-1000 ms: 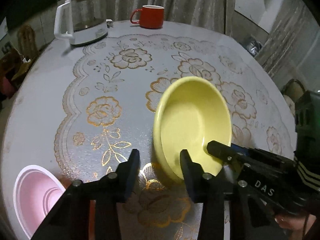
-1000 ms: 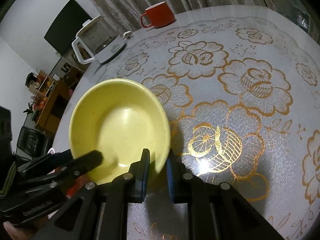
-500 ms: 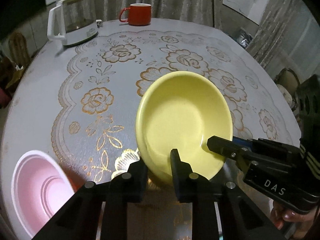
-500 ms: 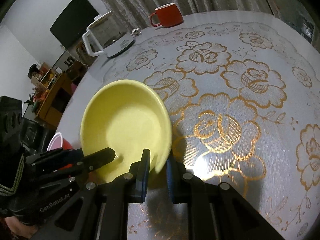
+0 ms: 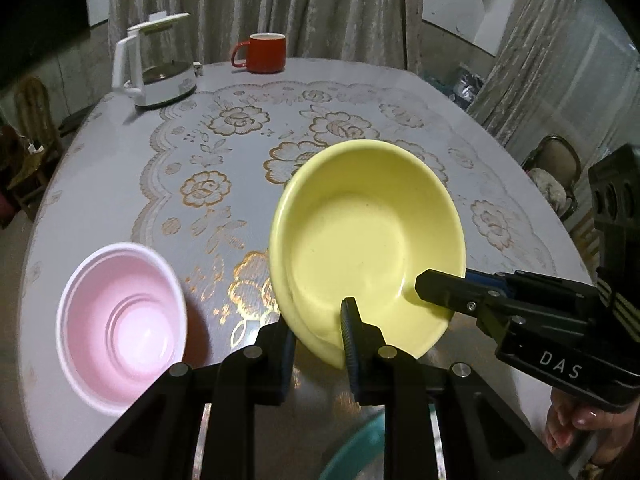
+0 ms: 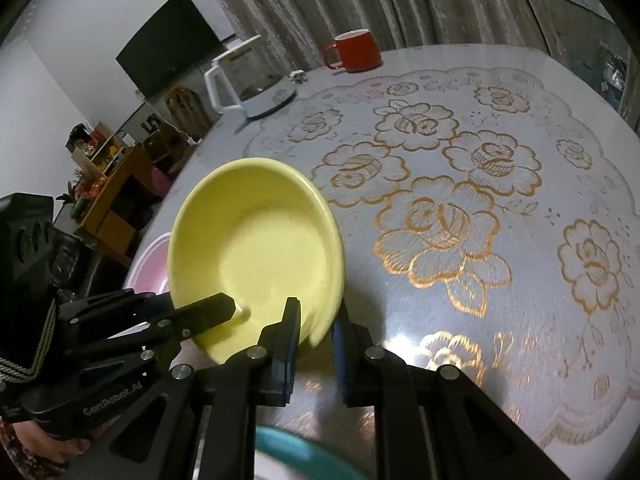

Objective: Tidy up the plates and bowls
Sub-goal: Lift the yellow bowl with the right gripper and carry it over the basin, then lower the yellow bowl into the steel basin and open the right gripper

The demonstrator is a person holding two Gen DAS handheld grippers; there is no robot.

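A yellow bowl (image 5: 372,240) hangs tilted above the table, held by both grippers at its near rim. My left gripper (image 5: 320,332) is shut on the rim's left part, and in the right wrist view it reaches in from the left (image 6: 224,308). My right gripper (image 6: 316,328) is shut on the yellow bowl (image 6: 260,256) at its right rim, and it enters the left wrist view from the right (image 5: 444,284). A pink bowl (image 5: 120,320) stands on the table to the left, partly hidden behind the yellow one (image 6: 150,260). A teal dish (image 5: 356,452) shows at the bottom edge below the grippers (image 6: 304,456).
A white kettle (image 5: 154,64) and a red mug (image 5: 264,52) stand at the table's far side. The round table (image 5: 100,160) carries a lace cloth with gold flowers (image 6: 440,224). Chairs and a shelf stand beyond the table edges. A person's hand (image 5: 576,428) holds the right gripper.
The left gripper's jaws closed on the yellow bowl's rim. Both grippers then lifted the bowl off the table and drew it back; the pink bowl and teal dish came more into view.
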